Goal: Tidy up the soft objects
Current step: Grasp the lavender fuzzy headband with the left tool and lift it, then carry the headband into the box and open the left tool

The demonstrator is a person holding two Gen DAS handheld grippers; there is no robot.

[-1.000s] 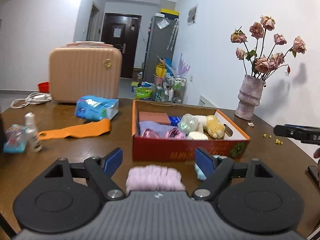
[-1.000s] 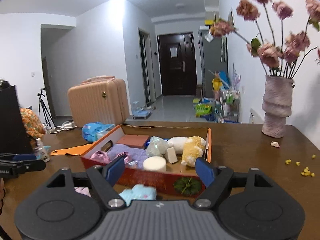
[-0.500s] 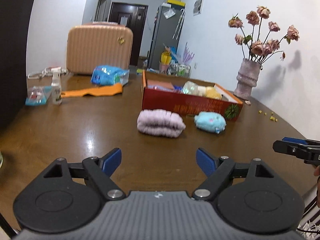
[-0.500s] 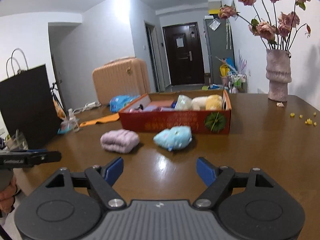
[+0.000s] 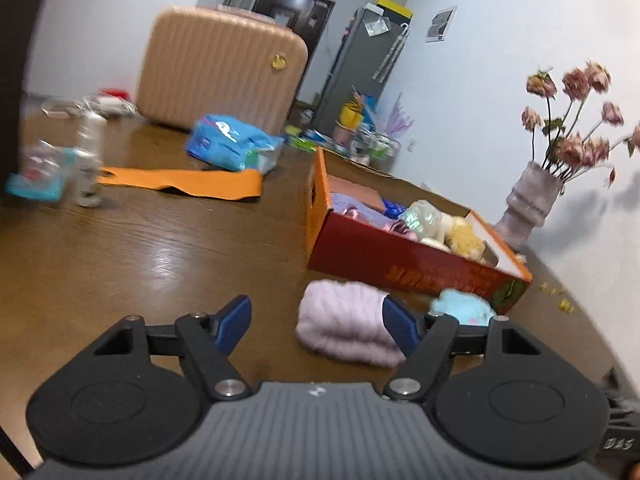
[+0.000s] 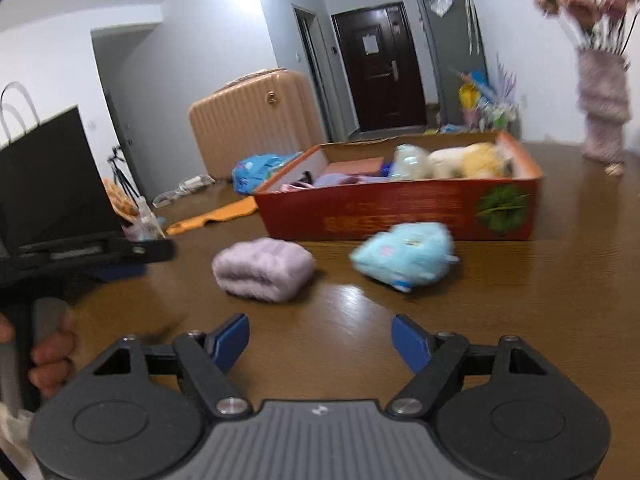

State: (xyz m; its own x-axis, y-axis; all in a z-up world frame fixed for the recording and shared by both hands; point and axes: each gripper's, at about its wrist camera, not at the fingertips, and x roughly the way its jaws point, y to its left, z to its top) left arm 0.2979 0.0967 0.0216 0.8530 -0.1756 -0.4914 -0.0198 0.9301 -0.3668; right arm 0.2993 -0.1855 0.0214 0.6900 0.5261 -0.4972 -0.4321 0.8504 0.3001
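In the right view alone, a hand; both grippers' fingers spread, pinching nothing.

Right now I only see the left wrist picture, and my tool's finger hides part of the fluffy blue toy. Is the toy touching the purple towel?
Observer: No. In the right wrist view the blue toy lies apart from the purple towel, with bare table between them.
Operator: Is the other tool holding anything?
Observer: No. The right tool is open, with nothing between its fingers.
Operator: Is my tool around the towel?
Observer: No. Seen from the side, your left tool is short of the towel and off to its left. Its jaws have just been closing a little, with nothing between them.
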